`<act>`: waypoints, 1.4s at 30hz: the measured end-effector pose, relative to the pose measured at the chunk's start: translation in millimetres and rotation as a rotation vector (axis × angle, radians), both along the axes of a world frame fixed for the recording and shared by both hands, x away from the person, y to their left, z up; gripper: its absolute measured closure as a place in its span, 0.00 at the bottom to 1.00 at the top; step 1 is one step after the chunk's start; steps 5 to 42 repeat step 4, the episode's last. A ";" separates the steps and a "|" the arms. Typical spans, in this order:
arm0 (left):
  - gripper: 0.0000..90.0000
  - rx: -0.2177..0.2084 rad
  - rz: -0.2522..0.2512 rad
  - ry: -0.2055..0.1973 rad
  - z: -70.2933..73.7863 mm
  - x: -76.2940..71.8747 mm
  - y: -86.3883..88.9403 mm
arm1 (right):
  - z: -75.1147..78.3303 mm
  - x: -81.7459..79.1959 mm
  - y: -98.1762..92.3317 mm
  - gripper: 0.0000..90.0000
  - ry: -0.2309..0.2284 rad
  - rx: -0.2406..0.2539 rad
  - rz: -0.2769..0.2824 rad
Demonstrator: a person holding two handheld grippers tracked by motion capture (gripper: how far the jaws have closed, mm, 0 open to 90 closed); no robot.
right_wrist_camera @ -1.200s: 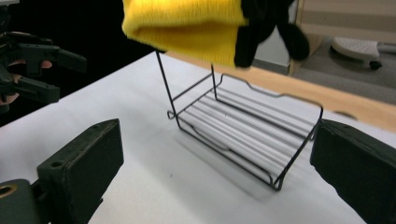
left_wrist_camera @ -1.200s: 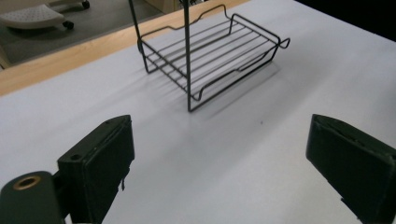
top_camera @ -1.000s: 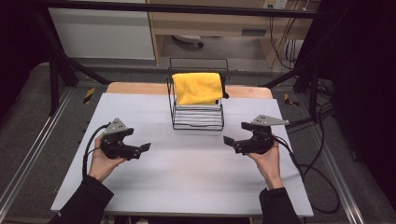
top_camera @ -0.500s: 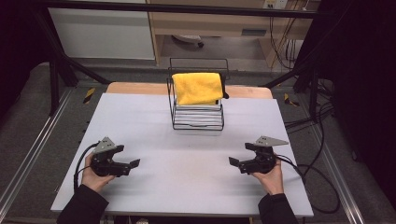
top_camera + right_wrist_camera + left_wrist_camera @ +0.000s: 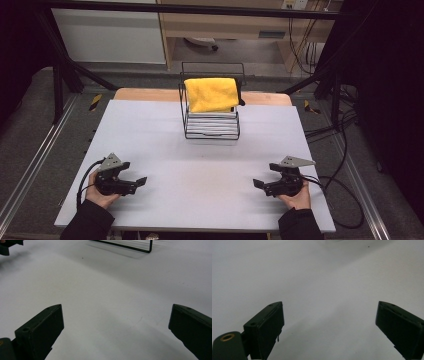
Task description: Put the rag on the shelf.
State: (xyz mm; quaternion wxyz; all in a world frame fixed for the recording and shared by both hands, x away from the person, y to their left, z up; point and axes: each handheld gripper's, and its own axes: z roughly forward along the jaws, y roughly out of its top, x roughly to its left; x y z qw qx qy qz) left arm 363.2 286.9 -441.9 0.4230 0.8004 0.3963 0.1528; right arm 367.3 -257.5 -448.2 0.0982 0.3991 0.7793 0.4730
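Plainly, line by line:

Left gripper [image 5: 141,181]: low over the near left of the white table top [image 5: 200,160], jaws spread wide, nothing between them; the left gripper view [image 5: 329,325] looks onto bare table.

Right gripper [image 5: 257,183]: low at the near right, jaws equally wide and empty [image 5: 116,327].

Folded yellow cloth [image 5: 211,93]: draped over the top of the black wire rack [image 5: 211,127], at the far middle of the table.

Bearing: cloth lies forward of both grippers, well apart from each, roughly midway between them; neither hand looks clearly nearer. Its long axis runs across the table.

Rack contents: the cloth on top; what lies lower behind the wires I cannot tell.

Judgement: either gripper would need a long forward, inward reach.
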 end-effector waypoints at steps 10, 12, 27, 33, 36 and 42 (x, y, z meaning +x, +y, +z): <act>0.09 0.003 -0.006 0.005 -0.5 0.2 0.2 | -1.2 0.7 0.1 0.01 -0.001 -0.014 0.006; 0.09 0.003 -0.006 0.005 -0.5 0.2 0.2 | -1.2 0.7 0.1 0.01 -0.001 -0.014 0.006; 0.09 0.003 -0.006 0.005 -0.5 0.2 0.2 | -1.2 0.7 0.1 0.01 -0.001 -0.014 0.006; 0.09 0.003 -0.006 0.005 -0.5 0.2 0.2 | -1.2 0.7 0.1 0.01 -0.001 -0.014 0.006; 0.09 0.003 -0.006 0.005 -0.5 0.2 0.2 | -1.2 0.7 0.1 0.01 -0.001 -0.014 0.006; 0.09 0.003 -0.006 0.005 -0.5 0.2 0.2 | -1.2 0.7 0.1 0.01 -0.001 -0.014 0.006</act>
